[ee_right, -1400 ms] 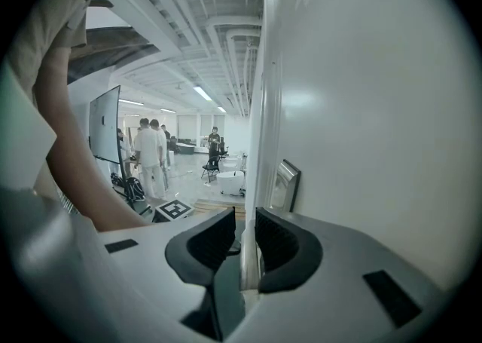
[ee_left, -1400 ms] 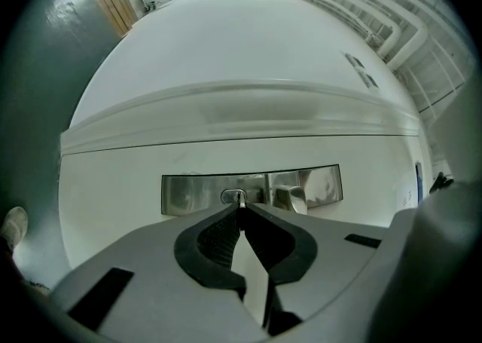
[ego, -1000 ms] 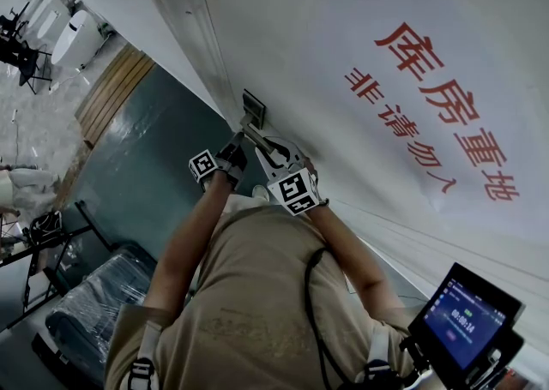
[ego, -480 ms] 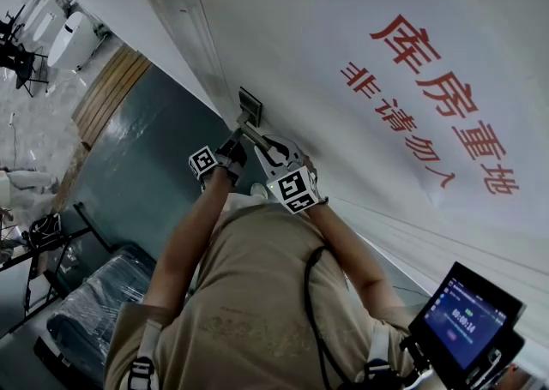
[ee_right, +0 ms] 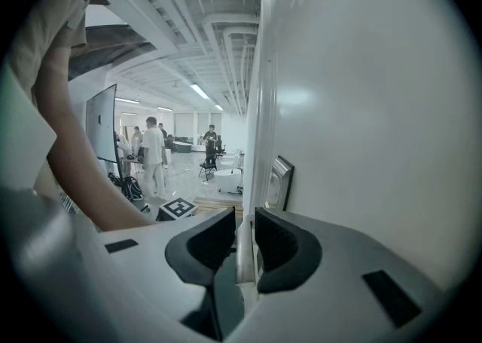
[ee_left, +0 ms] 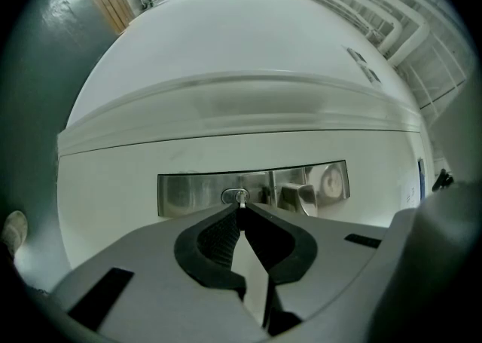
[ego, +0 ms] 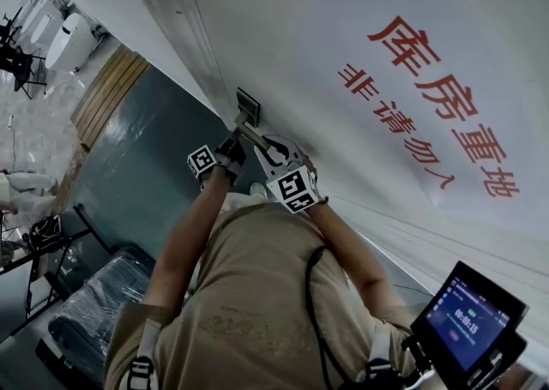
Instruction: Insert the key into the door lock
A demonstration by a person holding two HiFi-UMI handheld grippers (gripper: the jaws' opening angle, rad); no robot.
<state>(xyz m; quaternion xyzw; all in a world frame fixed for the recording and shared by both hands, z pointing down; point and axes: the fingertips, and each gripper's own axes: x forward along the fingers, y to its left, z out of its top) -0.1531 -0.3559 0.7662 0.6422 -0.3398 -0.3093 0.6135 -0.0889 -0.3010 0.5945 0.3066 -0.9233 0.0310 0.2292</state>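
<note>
My left gripper [ee_left: 241, 212] was almost closed and pinched the key [ee_left: 241, 200] at its tips. Straight ahead of the jaws, the tip of the key met the keyhole [ee_left: 233, 197] in the steel lock plate [ee_left: 188, 192]; how deep it sat, I could not tell. My right gripper [ee_right: 242, 222] was clamped on the door handle [ee_right: 244, 251]. I judged the alignment done, with 1 push left.

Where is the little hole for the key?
Find the big white door with red writing. In the left gripper view, a shiny metal plate sits on it. The keyhole is the small oval ring left of the handle, at the tip of the left hand-held gripper.
</note>
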